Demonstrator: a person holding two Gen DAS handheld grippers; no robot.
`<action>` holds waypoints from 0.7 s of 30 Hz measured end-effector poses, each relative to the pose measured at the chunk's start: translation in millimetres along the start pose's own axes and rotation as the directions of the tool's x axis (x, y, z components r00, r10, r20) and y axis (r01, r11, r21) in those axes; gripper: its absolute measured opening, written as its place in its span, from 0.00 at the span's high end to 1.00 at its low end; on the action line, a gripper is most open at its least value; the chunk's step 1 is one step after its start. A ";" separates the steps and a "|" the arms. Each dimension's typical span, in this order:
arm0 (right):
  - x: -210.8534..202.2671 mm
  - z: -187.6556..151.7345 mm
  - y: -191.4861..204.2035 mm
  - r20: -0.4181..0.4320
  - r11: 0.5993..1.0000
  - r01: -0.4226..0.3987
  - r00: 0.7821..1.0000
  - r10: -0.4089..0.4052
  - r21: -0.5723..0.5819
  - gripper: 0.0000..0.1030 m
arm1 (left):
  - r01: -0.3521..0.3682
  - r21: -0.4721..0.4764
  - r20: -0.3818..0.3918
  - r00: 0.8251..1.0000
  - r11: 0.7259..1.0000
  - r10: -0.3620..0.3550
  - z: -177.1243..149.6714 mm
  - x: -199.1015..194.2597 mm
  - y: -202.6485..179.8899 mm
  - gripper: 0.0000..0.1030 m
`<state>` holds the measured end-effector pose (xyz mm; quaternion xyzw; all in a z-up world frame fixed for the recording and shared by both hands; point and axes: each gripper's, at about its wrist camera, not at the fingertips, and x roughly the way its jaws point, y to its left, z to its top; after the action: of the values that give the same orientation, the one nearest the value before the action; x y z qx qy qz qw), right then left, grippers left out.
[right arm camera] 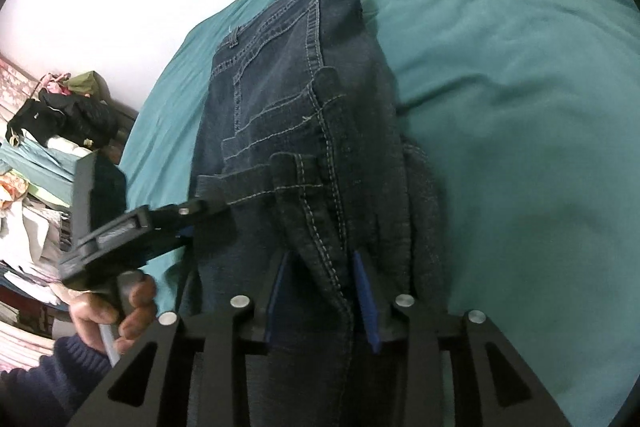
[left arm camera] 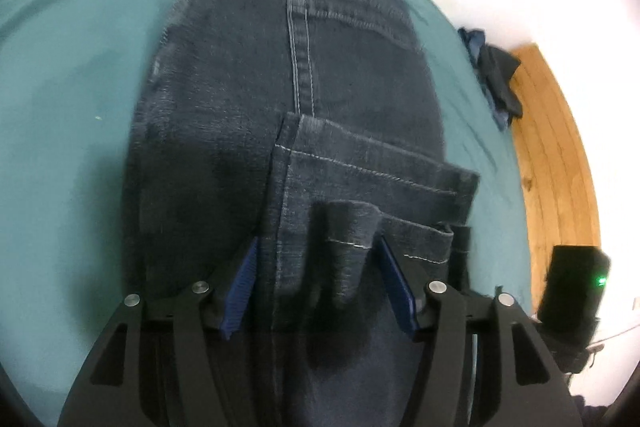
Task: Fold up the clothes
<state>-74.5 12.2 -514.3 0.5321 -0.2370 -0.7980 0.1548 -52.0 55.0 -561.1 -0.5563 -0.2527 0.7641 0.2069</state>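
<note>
A pair of dark blue jeans (left arm camera: 288, 99) lies on a green bed cover (left arm camera: 68, 99). The jeans fill the middle of the left wrist picture, with the waist band at the top. The leg ends are folded up over the seat part, and their hems sit in the lower middle of the frame.

The left gripper (left arm camera: 316, 275) is at the bottom of that picture. Its jaws stand partly apart. A bunched bit of hem sticks up between the two blue pads (left arm camera: 244, 287), closer to the right one. The pads do not seem to squeeze it.

In the right wrist picture, the jeans (right arm camera: 304, 115) run from the top middle down to the bottom. The right gripper (right arm camera: 320, 291) sits at the bottom middle. Its jaws are narrow, and a thick seam fold of the jeans lies between the blue pads. I cannot tell if they pinch it.

At the lower left of that picture, a hand (right arm camera: 116, 307) in a dark sleeve holds the other gripper by its grip.

A wood floor (left arm camera: 556, 163) and a small pile of dark clothes (left arm camera: 496, 75) show at the right of the left wrist picture.
</note>
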 end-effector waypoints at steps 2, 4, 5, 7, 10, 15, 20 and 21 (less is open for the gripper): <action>-4.1 -1.6 -1.4 -0.002 1.000 -0.004 1.000 0.004 0.001 0.67 | 0.004 -0.016 -0.017 1.000 1.000 -0.004 3.5 7.5 2.1 0.62; -9.3 -4.5 -3.4 -0.003 1.000 -0.006 1.000 0.006 0.001 0.66 | 0.024 -0.045 -0.034 0.999 0.999 -0.026 5.5 11.0 5.7 0.85; -11.1 -5.3 -4.2 -0.001 1.000 -0.009 1.000 0.009 0.007 0.66 | 0.033 -0.051 -0.031 0.999 0.998 -0.035 4.8 10.4 5.6 0.87; -15.6 -8.2 -4.1 0.003 1.000 -0.012 1.000 0.012 0.012 0.65 | 0.012 -0.023 -0.008 1.000 1.000 -0.012 2.1 5.4 -2.9 0.89; -20.4 -11.1 -5.7 0.013 1.000 -0.016 1.000 0.016 0.022 0.63 | -0.034 0.018 0.053 0.998 0.999 0.033 -3.4 -10.0 -16.1 0.89; -28.4 -15.2 -5.7 0.015 0.999 -0.032 0.999 0.032 0.020 0.59 | -0.053 -0.014 0.145 0.988 0.999 0.054 -11.3 -45.9 -14.4 0.89; -20.5 -15.4 -5.3 -0.005 1.000 -0.012 1.000 0.012 0.022 0.56 | -0.069 -0.080 0.131 0.988 0.994 0.079 -13.4 -43.2 7.6 0.87; -18.9 -13.5 -5.3 -0.007 0.999 -0.012 1.000 0.012 0.031 0.56 | -0.074 -0.076 0.099 0.992 0.994 0.082 -11.1 -34.6 11.0 0.86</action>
<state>-54.7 23.1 -506.9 0.5358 -0.2518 -0.7914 0.1521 -31.6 27.4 -544.9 -0.5332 -0.2686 0.7893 0.1434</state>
